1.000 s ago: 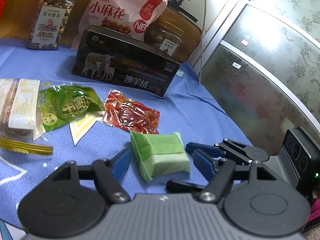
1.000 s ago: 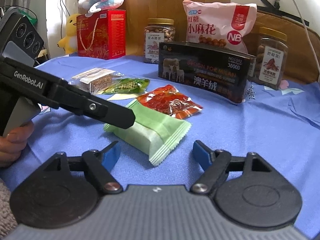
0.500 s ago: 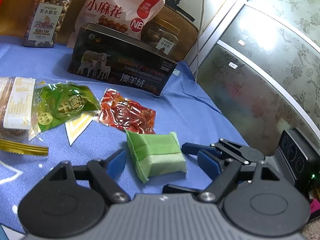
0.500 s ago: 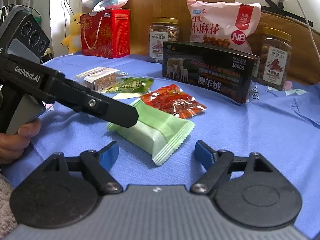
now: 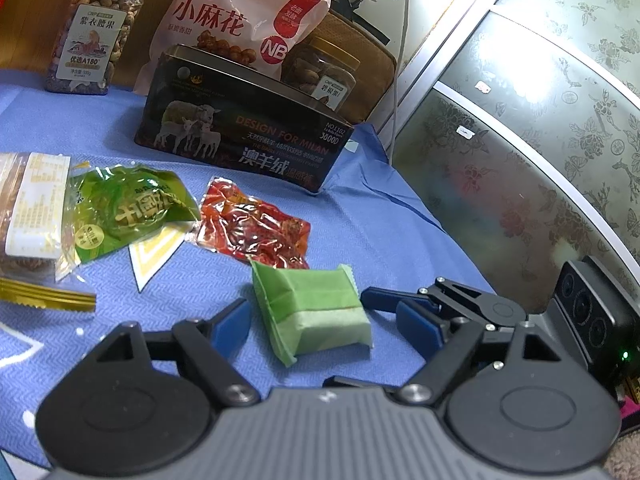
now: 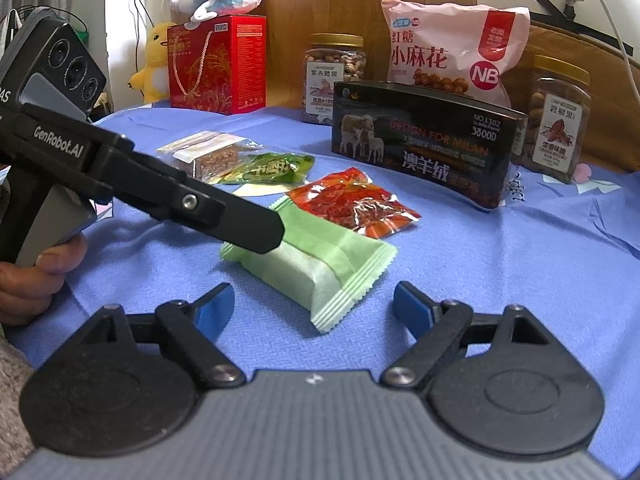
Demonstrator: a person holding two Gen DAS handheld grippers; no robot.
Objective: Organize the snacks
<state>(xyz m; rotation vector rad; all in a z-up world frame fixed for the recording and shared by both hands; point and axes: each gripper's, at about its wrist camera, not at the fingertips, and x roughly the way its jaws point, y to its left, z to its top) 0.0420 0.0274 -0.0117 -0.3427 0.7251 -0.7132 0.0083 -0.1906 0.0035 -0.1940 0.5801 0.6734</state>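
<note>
A light green wrapped snack [image 5: 316,308] lies on the blue cloth between the open fingers of my left gripper [image 5: 324,324]. It also shows in the right wrist view [image 6: 316,264], just ahead of my open, empty right gripper [image 6: 314,306]. The left gripper's black finger reaches over the snack's near left end in the right wrist view. A red packet [image 5: 252,224], a dark green packet [image 5: 124,208] and a clear-wrapped brown bar [image 5: 28,208] lie beyond it. The red packet [image 6: 352,204] touches the green snack's far end.
A dark tin box [image 5: 244,140] stands behind the packets, with a pink bag [image 5: 240,20] and two nut jars [image 5: 96,32] [image 5: 320,72] at the back. A red gift box [image 6: 216,68] and plush toys stand far left. The table edge drops off at the right by a glass door [image 5: 520,160].
Both grippers have moved a little closer to the green snack, which now sits deeper between the left fingers. Both stay open; nothing has been picked up.
</note>
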